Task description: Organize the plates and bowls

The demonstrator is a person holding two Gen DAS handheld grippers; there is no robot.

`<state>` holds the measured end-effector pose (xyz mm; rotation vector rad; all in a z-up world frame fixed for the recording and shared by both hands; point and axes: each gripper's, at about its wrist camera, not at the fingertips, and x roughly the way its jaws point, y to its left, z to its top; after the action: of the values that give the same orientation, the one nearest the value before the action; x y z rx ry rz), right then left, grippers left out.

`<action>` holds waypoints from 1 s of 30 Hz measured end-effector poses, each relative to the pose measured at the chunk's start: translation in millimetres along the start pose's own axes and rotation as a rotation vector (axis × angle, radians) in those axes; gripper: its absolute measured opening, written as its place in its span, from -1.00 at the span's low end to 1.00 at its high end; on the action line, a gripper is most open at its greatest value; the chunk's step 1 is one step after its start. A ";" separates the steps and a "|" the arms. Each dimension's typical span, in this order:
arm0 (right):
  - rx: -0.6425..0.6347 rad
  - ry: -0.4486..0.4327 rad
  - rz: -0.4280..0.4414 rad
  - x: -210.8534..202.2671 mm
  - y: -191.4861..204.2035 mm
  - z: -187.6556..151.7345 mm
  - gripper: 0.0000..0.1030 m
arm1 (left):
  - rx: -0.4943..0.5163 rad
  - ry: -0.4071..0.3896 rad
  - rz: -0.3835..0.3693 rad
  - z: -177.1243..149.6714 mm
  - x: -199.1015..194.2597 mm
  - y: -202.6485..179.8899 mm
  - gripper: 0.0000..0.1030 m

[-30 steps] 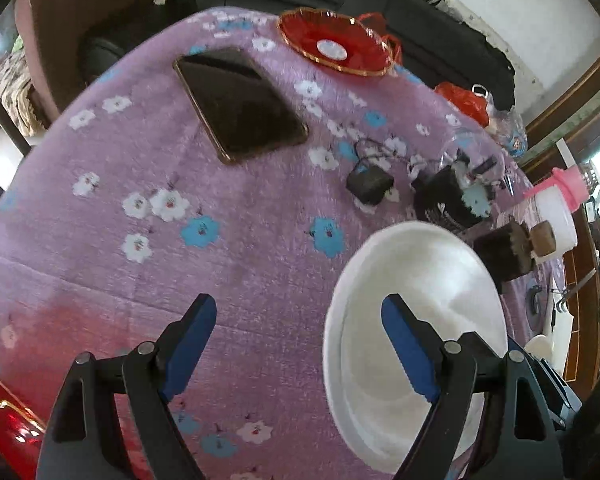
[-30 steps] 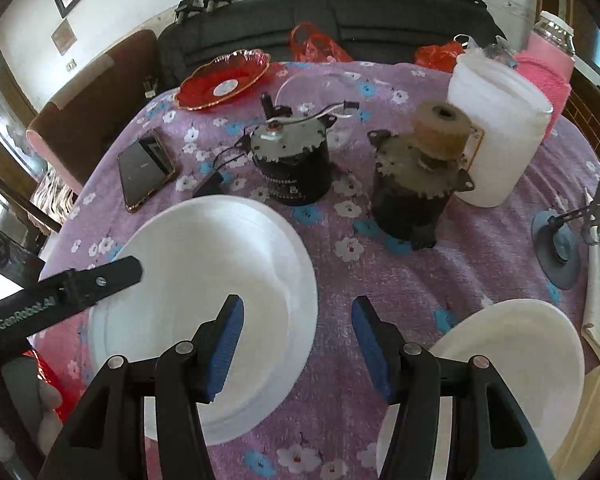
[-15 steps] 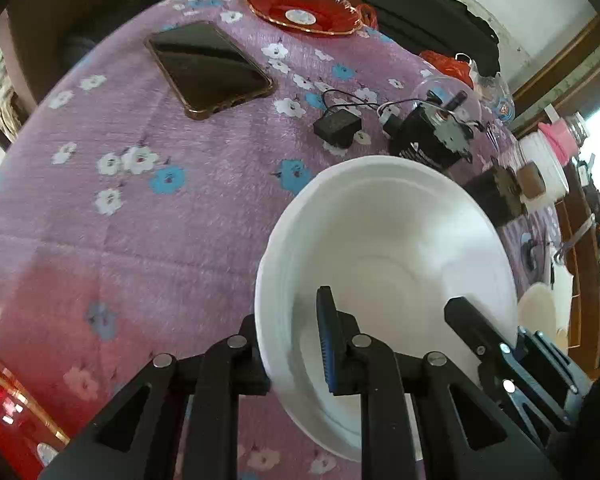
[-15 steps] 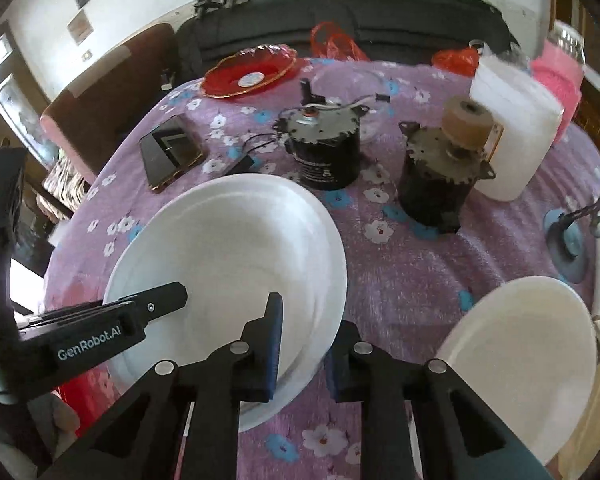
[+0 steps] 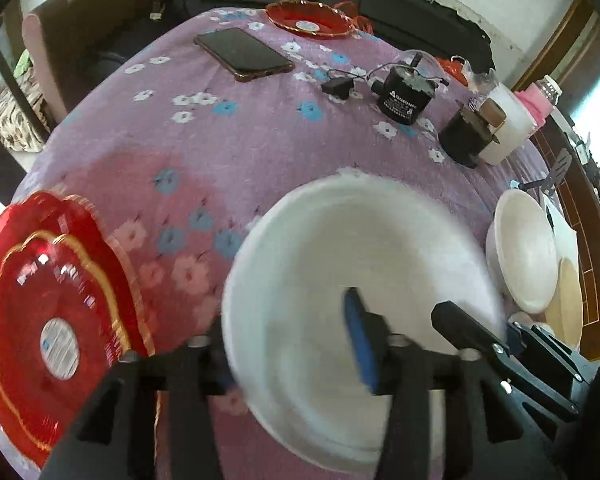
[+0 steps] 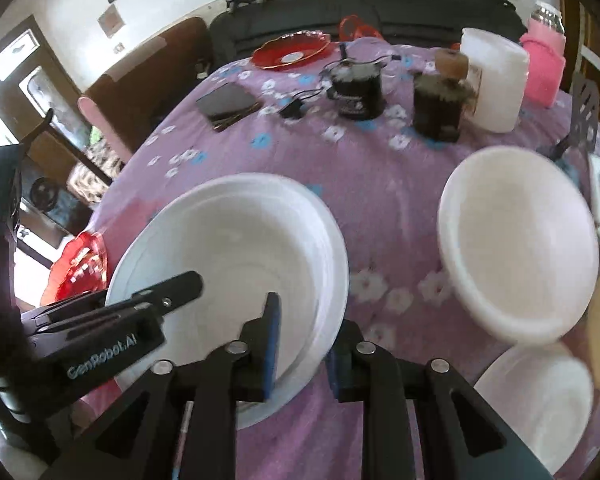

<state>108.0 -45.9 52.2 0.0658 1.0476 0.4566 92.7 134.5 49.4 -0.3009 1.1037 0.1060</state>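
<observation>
Both grippers hold one large white bowl point(image 5: 364, 264), seen also in the right wrist view point(image 6: 228, 240), above the purple flowered tablecloth point(image 5: 204, 136). My left gripper point(image 5: 292, 352) is shut on its left rim, one blue pad inside. My right gripper point(image 6: 300, 352) is shut on its right rim. A second white bowl point(image 6: 516, 240) sits to the right, also in the left wrist view point(image 5: 524, 248). A smaller white bowl point(image 6: 540, 392) lies near the front right. A red plate point(image 5: 56, 320) lies at the left edge; another red plate point(image 5: 308, 20) is at the far side.
A phone point(image 5: 244, 54), a small black adapter point(image 5: 338, 86), two dark motor-like cylinders point(image 6: 356, 88) point(image 6: 440, 108), a white tub point(image 6: 496, 84) and a pink bottle point(image 6: 544, 64) stand at the back. A cream plate point(image 5: 566, 304) and a black stand point(image 6: 580, 120) are at the right.
Both grippers closed on the large white bowl's opposite rims, then drew back toward the near edge with it. The red plate at the left and the right-hand bowls came into view.
</observation>
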 end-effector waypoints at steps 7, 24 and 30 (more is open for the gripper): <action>0.024 -0.176 0.017 -73.9 -7.9 -30.7 0.00 | 0.007 -0.148 0.016 -19.9 -54.4 15.4 0.28; 0.488 -0.237 0.045 -107.2 -192.5 -101.3 0.22 | 0.201 -0.110 -0.297 -86.8 -56.8 -113.2 0.38; 0.569 -0.261 0.156 -81.3 -216.5 -106.3 0.26 | 0.201 0.014 -0.335 -82.9 0.6 -152.0 0.38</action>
<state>56.2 -290.9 7.3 0.6988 0.8895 0.2683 56.9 -34.8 42.9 -0.3019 1.0545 -0.3032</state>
